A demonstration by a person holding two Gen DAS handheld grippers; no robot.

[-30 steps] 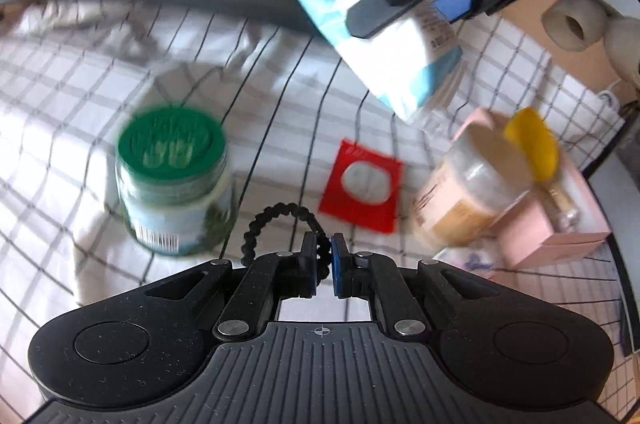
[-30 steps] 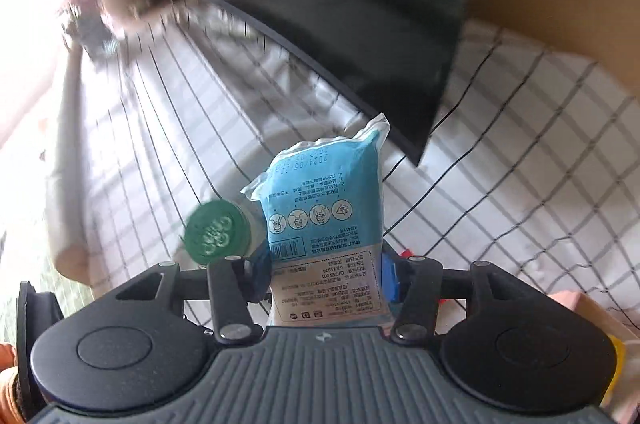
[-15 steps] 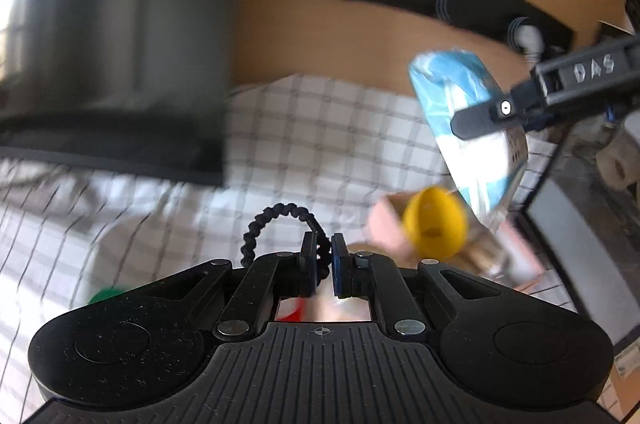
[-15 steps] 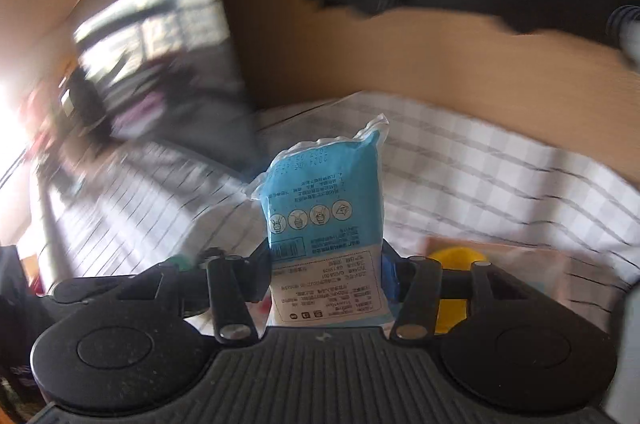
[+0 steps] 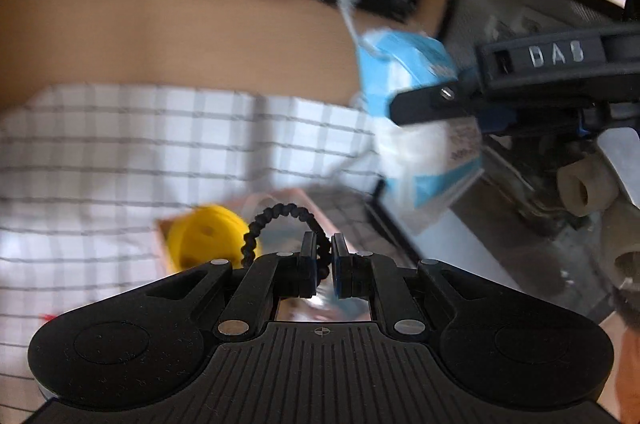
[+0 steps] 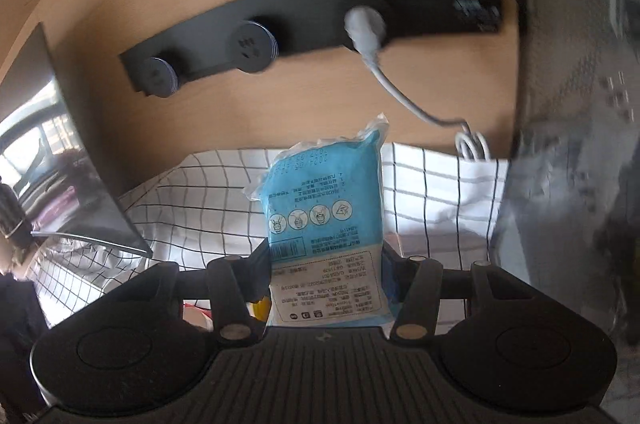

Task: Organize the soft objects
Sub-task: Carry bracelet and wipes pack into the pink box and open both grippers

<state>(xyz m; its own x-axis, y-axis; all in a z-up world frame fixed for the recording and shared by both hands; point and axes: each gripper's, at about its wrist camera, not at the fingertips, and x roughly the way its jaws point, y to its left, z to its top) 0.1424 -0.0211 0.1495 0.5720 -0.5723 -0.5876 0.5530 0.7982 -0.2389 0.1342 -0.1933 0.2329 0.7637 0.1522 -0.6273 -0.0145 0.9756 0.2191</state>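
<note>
My right gripper (image 6: 325, 256) is shut on a soft blue and white packet (image 6: 326, 220), held upright in the air above the checked cloth (image 6: 192, 200). From the left wrist view the same packet (image 5: 416, 144) hangs at the right, clamped by the right gripper (image 5: 436, 104). My left gripper (image 5: 323, 258) is shut on a black beaded hair tie (image 5: 276, 216) that loops up to the left of its fingers. Below it lie a yellow round object (image 5: 208, 236) and a pink box (image 5: 256, 204), both blurred.
A wooden wall carries a black socket strip (image 6: 312, 24) with a white plug and cable (image 6: 368, 36). A dark screen (image 6: 72, 160) stands at the left. A grey mesh container (image 5: 532, 64) is at the right, holding cardboard rolls (image 5: 584, 184).
Both hands swung right and rose from the cloth with the green-lidded jar toward the wall and the mesh container. The grips on the packet and the hair tie are unchanged.
</note>
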